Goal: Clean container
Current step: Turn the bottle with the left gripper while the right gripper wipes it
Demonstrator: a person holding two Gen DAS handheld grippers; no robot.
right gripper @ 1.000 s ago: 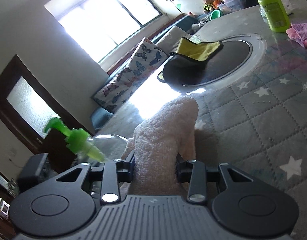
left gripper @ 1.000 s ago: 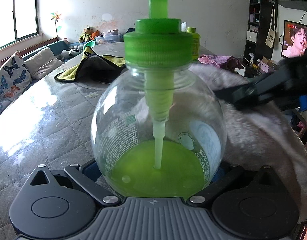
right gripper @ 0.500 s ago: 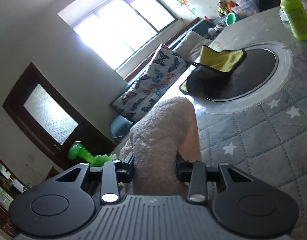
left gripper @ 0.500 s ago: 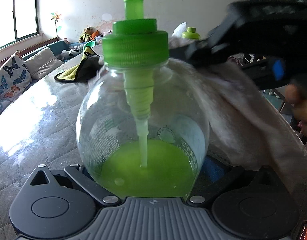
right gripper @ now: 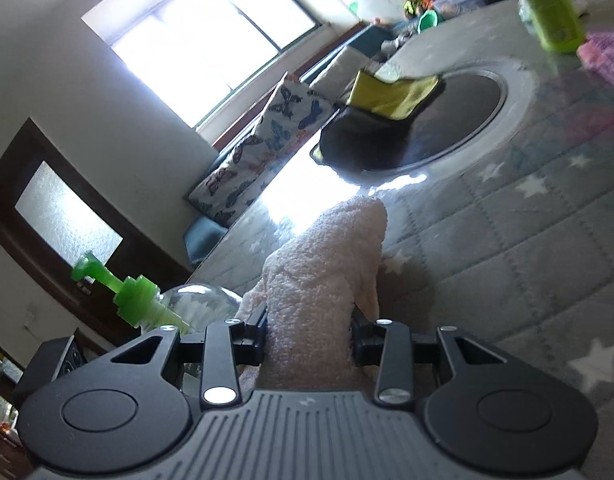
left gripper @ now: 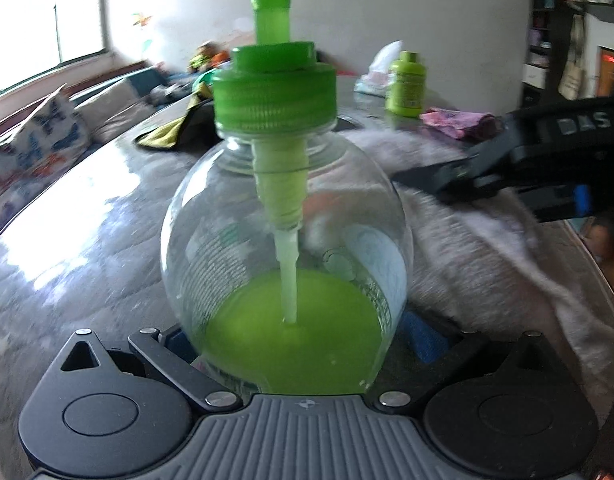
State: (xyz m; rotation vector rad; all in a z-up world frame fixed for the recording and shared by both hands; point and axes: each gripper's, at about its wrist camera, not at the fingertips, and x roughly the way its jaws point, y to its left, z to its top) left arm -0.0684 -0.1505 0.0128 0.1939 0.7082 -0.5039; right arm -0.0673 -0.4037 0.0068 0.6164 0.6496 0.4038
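A round clear pump bottle [left gripper: 285, 248], partly filled with green liquid, is gripped upright at its base by the left hand-held gripper [left gripper: 295, 344] above the quilted bench [left gripper: 87, 240]. A fluffy pale towel [right gripper: 319, 280] is pinched by the right hand-held gripper [right gripper: 309, 338], just beside the bottle.

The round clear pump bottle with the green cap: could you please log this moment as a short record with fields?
held item: round clear pump bottle with green cap, shut in the left tongs
contents: green liquid, low in the bottle
wiping tool: pale fluffy towel, clamped in the right tongs
towel position: beside the bottle's right side; contact unclear
surface: grey quilted star-print table cover
background: small green bottle, pink cloth
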